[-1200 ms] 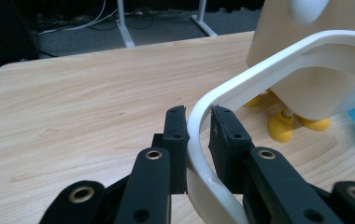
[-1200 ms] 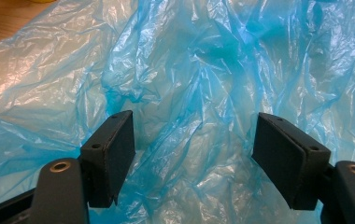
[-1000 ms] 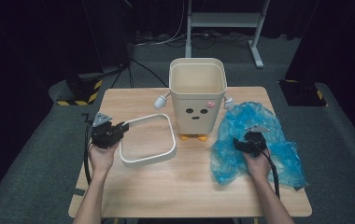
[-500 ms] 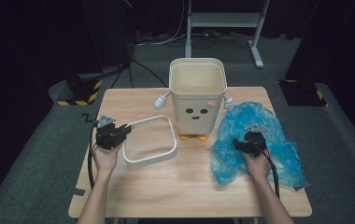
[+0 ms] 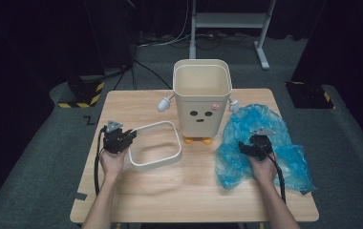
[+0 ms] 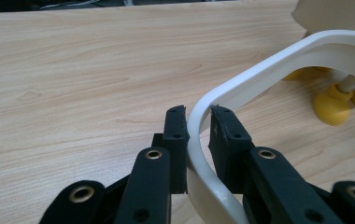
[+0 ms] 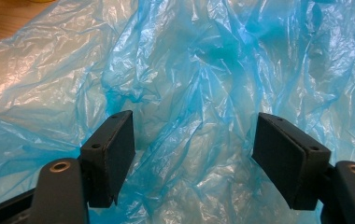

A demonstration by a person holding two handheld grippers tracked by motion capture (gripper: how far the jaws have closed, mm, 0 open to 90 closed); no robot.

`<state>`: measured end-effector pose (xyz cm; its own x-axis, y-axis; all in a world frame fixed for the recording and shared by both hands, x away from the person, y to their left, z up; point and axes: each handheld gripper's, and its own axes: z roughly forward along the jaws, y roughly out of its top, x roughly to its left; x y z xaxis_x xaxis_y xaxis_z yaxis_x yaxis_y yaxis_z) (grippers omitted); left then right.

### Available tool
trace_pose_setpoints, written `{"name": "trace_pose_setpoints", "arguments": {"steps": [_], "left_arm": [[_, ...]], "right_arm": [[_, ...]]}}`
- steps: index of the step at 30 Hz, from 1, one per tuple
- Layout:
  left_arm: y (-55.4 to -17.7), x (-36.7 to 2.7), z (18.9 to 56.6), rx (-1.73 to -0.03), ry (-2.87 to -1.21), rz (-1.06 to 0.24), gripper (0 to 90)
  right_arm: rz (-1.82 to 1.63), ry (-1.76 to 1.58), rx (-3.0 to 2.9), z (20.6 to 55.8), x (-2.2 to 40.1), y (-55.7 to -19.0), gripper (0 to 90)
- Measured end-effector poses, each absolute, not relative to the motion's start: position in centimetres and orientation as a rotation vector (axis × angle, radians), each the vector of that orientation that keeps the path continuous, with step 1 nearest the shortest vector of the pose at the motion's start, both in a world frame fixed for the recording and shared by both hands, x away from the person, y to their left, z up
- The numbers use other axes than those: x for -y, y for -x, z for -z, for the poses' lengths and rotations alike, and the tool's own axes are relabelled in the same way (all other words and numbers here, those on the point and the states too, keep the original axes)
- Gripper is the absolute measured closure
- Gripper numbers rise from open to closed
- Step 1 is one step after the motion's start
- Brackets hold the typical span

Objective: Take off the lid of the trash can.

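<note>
1. Your left gripper [image 5: 122, 139] is clamped on the near-left corner of the cream ring [image 5: 154, 145]. In the left gripper view both jaws press the ring's thin wall [image 6: 203, 140], one on each face.
2. The ring lies on the wooden table [image 5: 170, 191], just left of the cream bin [image 5: 202, 102] and close to its yellow feet [image 5: 197, 140]. Whether ring and bin touch, you cannot tell from above.
3. In the left gripper view the ring curves up and away to the right, with one yellow foot [image 6: 330, 106] behind it.
4. Your right gripper [image 5: 253, 145] sits over the blue plastic bag [image 5: 284, 160], which is spread crumpled on the right part of the table, beside the bin.
5. In the right gripper view its jaws stand wide apart, with nothing pinched; crinkled blue film [image 7: 199, 84] lies between and beyond them.
6. The bin stands upright at the table's far middle, mouth open, face print toward you.
</note>
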<state>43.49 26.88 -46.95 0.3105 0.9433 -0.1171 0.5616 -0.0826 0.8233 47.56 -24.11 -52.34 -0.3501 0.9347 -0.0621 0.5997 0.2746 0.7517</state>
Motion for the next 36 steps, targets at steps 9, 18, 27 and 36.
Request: {"name": "trace_pose_setpoints", "arguments": {"steps": [9, 18, 27, 36], "left_arm": [[-44.2, -26.6, 48.7, -1.397, -1.780, -0.657, 76.9], [-44.7, -26.5, 49.9, -1.422, -1.774, -0.664, 76.9], [-45.3, -26.2, 50.9, -1.436, -1.761, -0.698, 76.7], [-45.5, -26.0, 51.9, -1.444, -1.782, -0.744, 76.7]], "right_arm": [[-0.878, -1.375, -2.047, 52.3, 24.1, -47.6, 29.3], [-0.877, -1.376, -2.046, 52.3, 24.1, -47.6, 29.3], [-0.875, -1.371, -2.043, 52.4, 24.1, -47.5, 29.3], [-0.873, -1.374, -2.042, 52.3, 24.1, -47.5, 29.2]]}}
